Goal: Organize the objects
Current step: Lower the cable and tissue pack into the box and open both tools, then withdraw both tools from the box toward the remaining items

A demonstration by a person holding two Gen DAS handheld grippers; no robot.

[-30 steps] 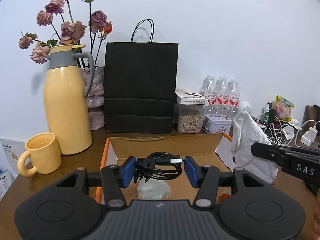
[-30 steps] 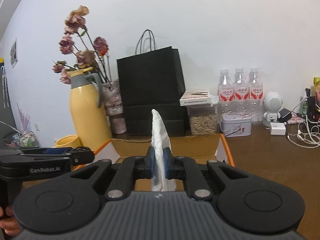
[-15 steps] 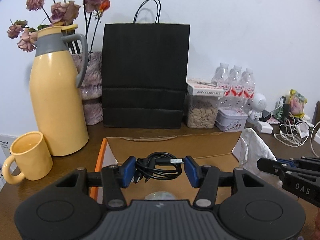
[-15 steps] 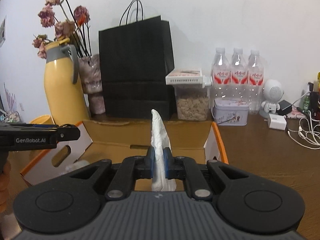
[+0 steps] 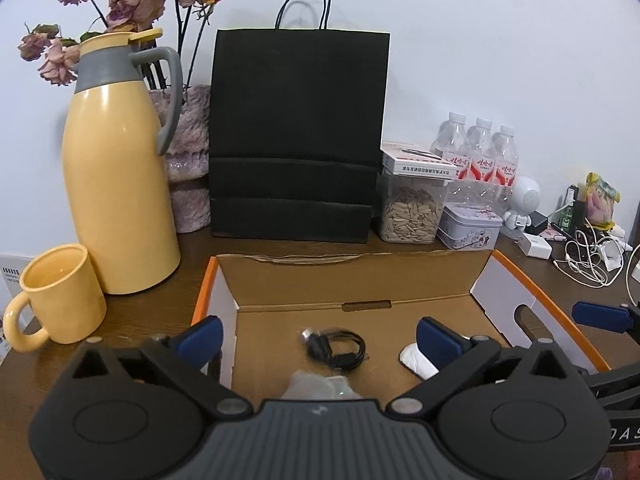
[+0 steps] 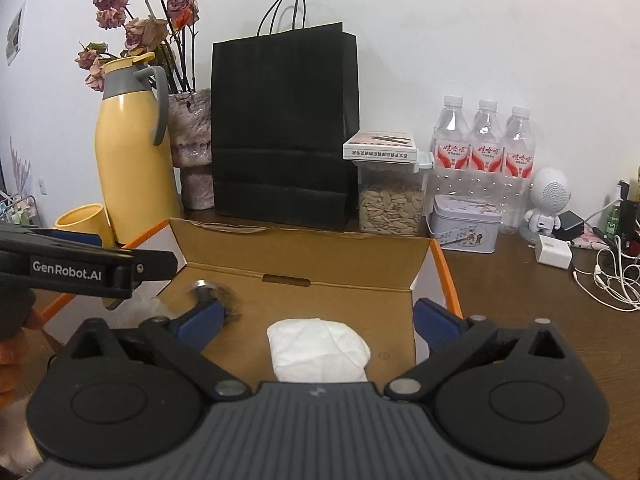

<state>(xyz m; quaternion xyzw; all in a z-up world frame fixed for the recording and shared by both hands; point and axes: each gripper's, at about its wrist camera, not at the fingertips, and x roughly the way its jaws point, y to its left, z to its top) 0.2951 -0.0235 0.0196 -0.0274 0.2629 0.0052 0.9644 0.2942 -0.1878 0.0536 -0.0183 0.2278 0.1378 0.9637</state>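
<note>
Brown desk against a white wall. The open cardboard box [image 5: 352, 280] sits straight ahead of both claws. Left claw [image 5: 318, 334] has just spread wide; the black cable [image 5: 336, 347] lies loose on the box floor between its tips. Right claw [image 6: 318, 316] likewise just spread, white tissue [image 6: 318, 346] dropped beneath. Best lift both straight up, clear of the box walls.
</note>
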